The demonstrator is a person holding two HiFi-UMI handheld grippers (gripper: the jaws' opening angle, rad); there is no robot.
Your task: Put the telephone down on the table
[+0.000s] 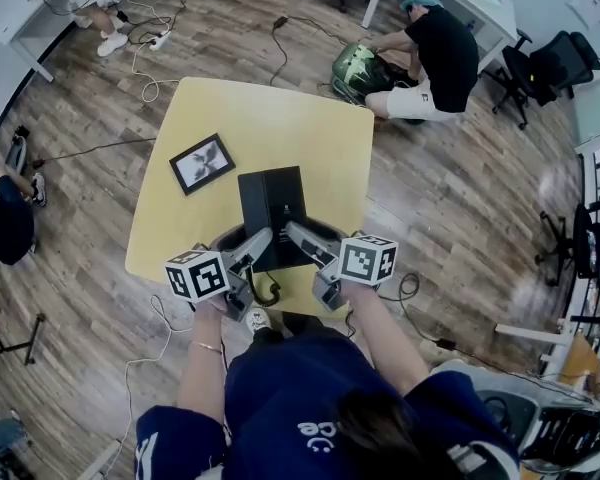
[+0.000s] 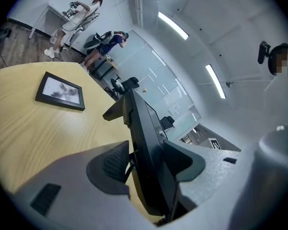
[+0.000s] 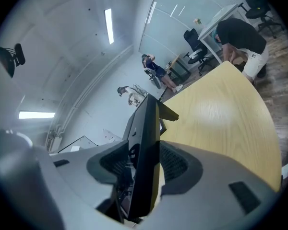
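Left gripper view shows the pads (image 2: 113, 164) of the left gripper (image 2: 146, 163) pressed onto the two broad faces of the telephone (image 2: 143, 123), which is pinched edge-on between them. In the right gripper view the same is seen of the right gripper (image 3: 148, 164), whose pads (image 3: 176, 163) are clamped on the black body from both sides. (Two grips are judged to be used because the body is broad and flat, and a single pinch at one end would let it swing.)

The telephone is held over the near part of the table (image 1: 310, 128), one broad face turned toward the table and the other toward the ceiling. It is gripped at its near end only, so the far end is kept clear for lowering. The setting-down is judged not yet done. A picture frame (image 1: 202, 163) lies flat on the table's left part, well apart from the telephone.

Whether any part of the telephone touches the table cannot be told, since its near end is covered by the jaws in every view. No handset can be picked out. What seems to be a dark cord (image 1: 267, 290) curls at the table's near edge, its ends hidden.
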